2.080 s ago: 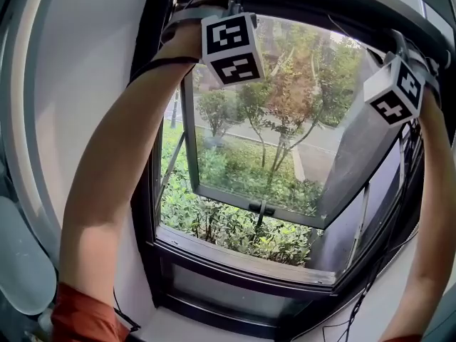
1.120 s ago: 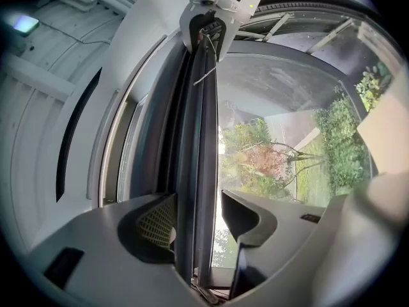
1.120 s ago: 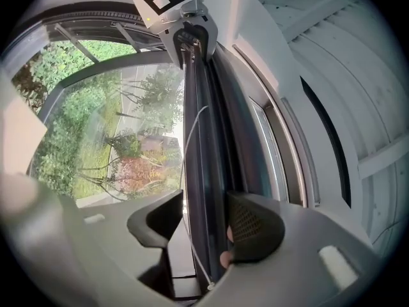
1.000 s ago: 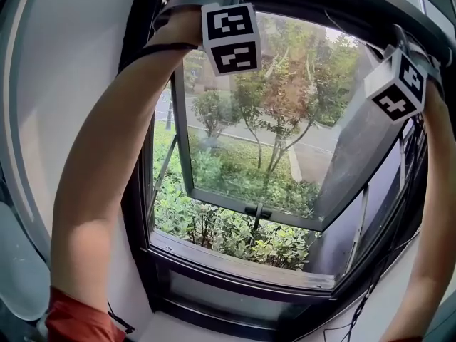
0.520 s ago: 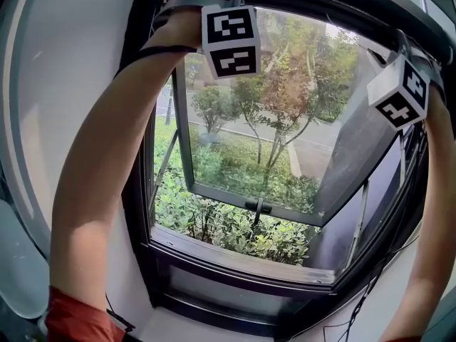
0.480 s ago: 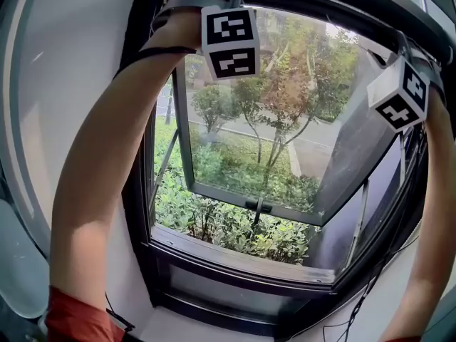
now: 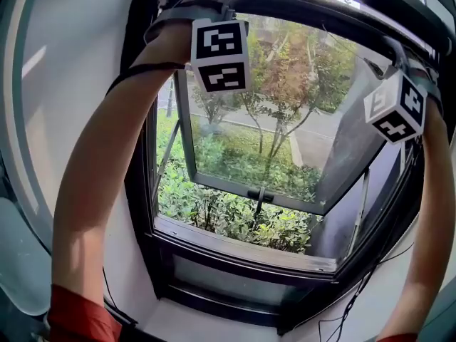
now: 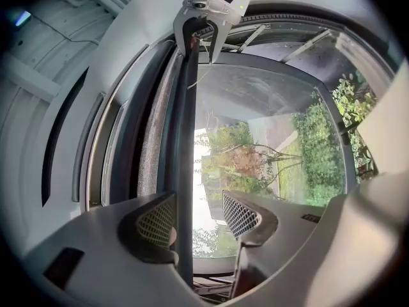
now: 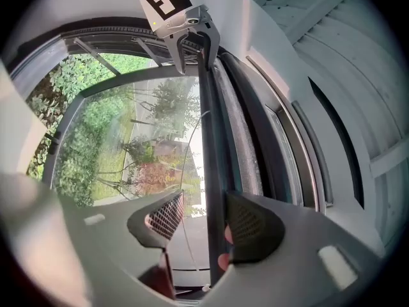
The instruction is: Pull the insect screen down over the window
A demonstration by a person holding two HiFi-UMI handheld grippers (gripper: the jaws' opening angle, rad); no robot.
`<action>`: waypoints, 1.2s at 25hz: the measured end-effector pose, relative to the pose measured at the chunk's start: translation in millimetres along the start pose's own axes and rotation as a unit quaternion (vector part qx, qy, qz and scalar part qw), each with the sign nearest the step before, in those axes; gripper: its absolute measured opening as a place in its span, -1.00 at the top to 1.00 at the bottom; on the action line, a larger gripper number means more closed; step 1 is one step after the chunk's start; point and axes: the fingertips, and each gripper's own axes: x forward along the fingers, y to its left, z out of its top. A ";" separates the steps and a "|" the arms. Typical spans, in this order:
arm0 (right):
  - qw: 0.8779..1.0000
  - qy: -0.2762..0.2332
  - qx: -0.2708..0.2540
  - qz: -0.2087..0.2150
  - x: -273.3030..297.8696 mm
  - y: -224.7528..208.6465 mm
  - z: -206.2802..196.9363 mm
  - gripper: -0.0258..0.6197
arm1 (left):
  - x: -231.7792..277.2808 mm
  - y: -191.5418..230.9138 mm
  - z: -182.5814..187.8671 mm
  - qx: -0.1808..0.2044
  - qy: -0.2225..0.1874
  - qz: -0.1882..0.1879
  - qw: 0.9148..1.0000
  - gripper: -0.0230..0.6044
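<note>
Both of your grippers sit lower in the head view than they did half a second ago, and a bright strip now shows above the pull bar [image 7: 306, 2]. That suggests the insect screen [image 8: 150, 146] has started out of its housing, though nearly all of the travel is still ahead.

The left gripper [image 8: 198, 216] has its jaws apart, with the bar lying against 1 pad and daylight beside the other. The right gripper [image 9: 204, 219] is the same, mirrored. You are hooking the bar, not clamping it, so keep both ends level or it may bind.

Below the bar the opening looks free down to the lower frame [image 7: 242, 251]. The tilted sash [image 7: 235, 120] and its handle [image 7: 260, 193] appear to lie outside the screen's path. Mind the cables [image 7: 356, 291] hanging by the right-hand corner.
</note>
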 end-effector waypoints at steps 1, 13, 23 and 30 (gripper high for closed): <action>1.000 -0.001 0.000 0.002 -2.2 3.4 0.1 0.25 | -2.0 -3.4 -0.1 0.000 -0.001 -0.002 1.000 0.24; 0.999 -0.024 0.005 0.021 -22.4 37.5 2.6 0.25 | -20.9 -37.3 -1.3 -0.012 -0.015 -0.011 1.000 0.24; 0.998 -0.033 0.001 0.057 -37.8 65.6 2.4 0.17 | -35.1 -63.0 -1.5 0.000 -0.017 -0.028 0.999 0.19; 0.996 -0.038 0.007 0.079 -48.9 85.2 4.3 0.10 | -44.2 -79.5 -2.7 0.000 -0.020 -0.031 0.999 0.17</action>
